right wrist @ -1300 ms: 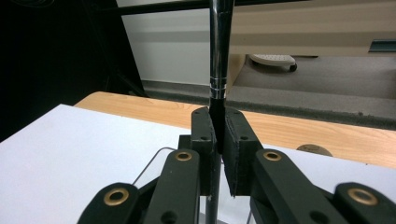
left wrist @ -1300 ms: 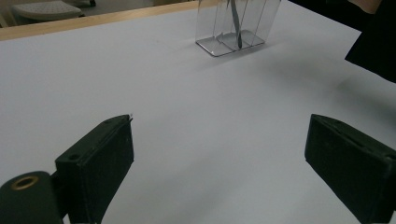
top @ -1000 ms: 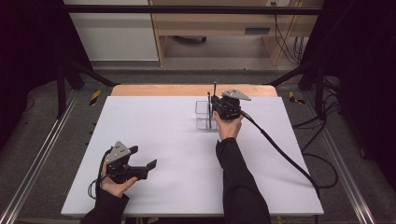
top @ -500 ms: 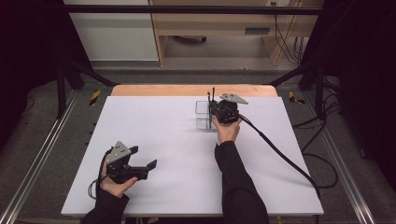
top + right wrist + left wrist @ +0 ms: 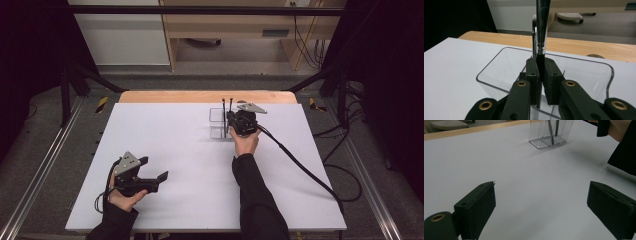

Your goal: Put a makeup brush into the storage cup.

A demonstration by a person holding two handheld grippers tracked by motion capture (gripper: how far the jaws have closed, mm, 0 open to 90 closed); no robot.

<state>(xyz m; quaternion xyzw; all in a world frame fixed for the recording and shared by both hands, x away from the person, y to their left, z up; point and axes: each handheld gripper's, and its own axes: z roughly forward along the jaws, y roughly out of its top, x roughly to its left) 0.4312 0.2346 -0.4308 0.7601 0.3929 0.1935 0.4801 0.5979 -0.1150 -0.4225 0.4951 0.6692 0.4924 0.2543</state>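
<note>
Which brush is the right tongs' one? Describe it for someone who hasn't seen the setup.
On the white table, find the clear plastic organizer near the far wooden edge. Two slim dark brushes stand upright in it. The wanted brush is the one pinched by the right tongs, with a silver ferrule just above the pads; the other brush stands free behind it.

Two brushes [image 5: 231, 112] upright in one clear holder [image 5: 218, 123], upper centre; two grippers [image 5: 150, 177] on one white table [image 5: 170, 145].
</note>
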